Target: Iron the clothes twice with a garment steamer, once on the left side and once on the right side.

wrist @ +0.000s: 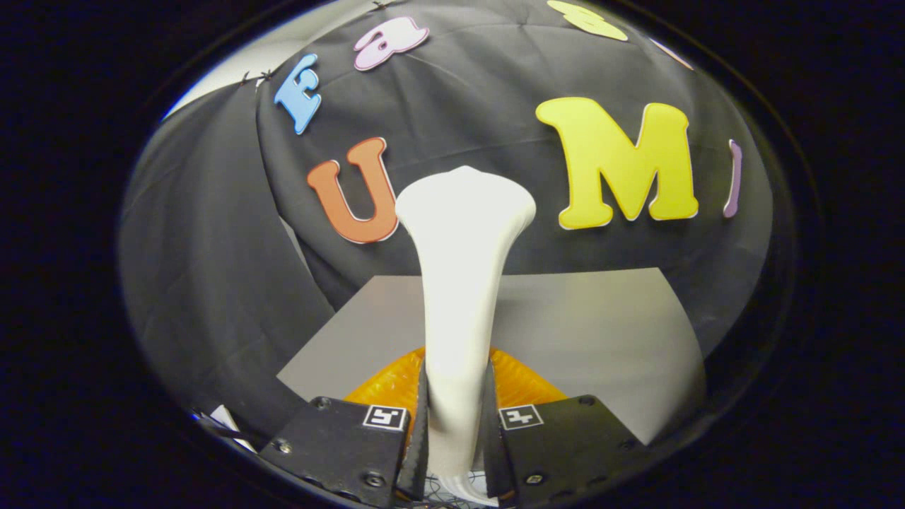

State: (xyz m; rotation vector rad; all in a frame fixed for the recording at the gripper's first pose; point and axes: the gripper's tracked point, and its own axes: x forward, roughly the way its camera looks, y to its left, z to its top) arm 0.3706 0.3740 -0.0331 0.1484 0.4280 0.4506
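Both fingers of the tool clamp the white garment steamer, which stands upright. Behind the steamer lie an orange cloth and the grey worktop.

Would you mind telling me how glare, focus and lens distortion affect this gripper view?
In the gripper view the tall white plastic garment steamer, clamped by the claw, is overexposed, its surface detail washed out; the flat grey tabletop carries an even sheen; the fisheye bends the tabletop's edges and the black cloth wall; the orange ribbed object beneath stays fairly sharp.
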